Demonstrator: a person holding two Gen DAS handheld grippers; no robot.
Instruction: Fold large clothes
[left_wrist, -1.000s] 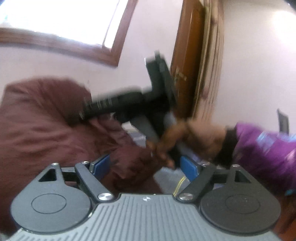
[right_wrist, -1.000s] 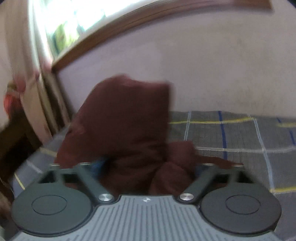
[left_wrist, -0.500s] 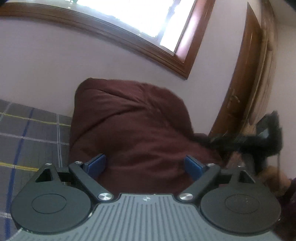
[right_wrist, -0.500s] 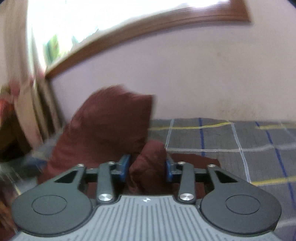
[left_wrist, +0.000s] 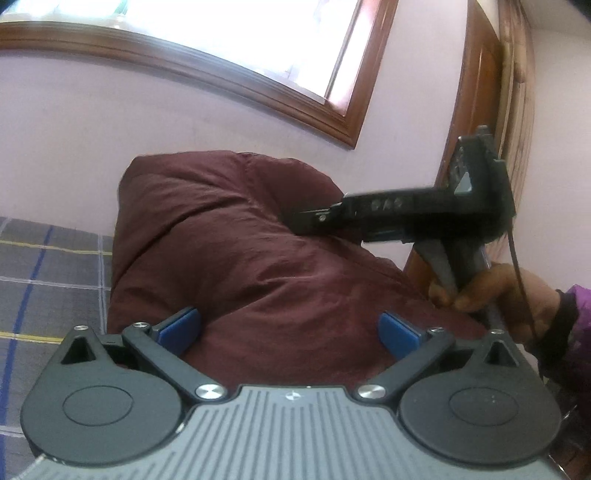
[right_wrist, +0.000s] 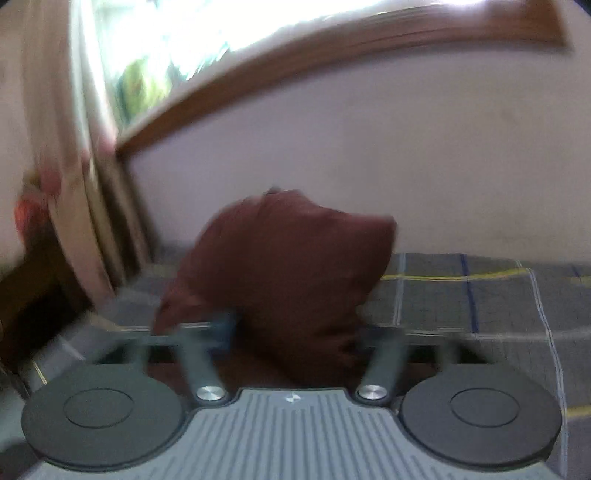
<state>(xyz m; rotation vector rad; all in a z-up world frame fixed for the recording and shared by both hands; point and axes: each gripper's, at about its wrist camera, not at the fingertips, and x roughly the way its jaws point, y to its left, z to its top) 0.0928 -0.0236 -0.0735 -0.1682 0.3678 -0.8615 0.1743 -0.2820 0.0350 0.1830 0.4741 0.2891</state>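
Observation:
A bulky maroon garment (left_wrist: 229, 236) stands bunched in a tall heap on a grey plaid bed cover (left_wrist: 48, 266). My left gripper (left_wrist: 290, 330) is low in front of it, jaws still opening wide. The cloth bulges between the blue pads (left_wrist: 181, 328), which do not press it. In the left wrist view my right gripper (left_wrist: 314, 218) reaches in from the right against the heap's upper side, held by a hand (left_wrist: 495, 291). The blurred right wrist view shows that gripper (right_wrist: 299, 332) closing, with a fold of the garment (right_wrist: 288, 258) filling the gap; its right pad is hidden by cloth.
A pale wall with a wood-framed window (left_wrist: 221, 44) runs behind the bed. A brown wooden door (left_wrist: 476, 110) stands at the right. A purple sleeve (left_wrist: 581, 314) follows the hand. The plaid cover (right_wrist: 480, 295) stretches right of the heap; a curtain (right_wrist: 74, 184) hangs at the left.
The left view swung from the right gripper and hand onto the garment heap, and its jaws widened. The right jaws came in from wide around a fold of cloth.

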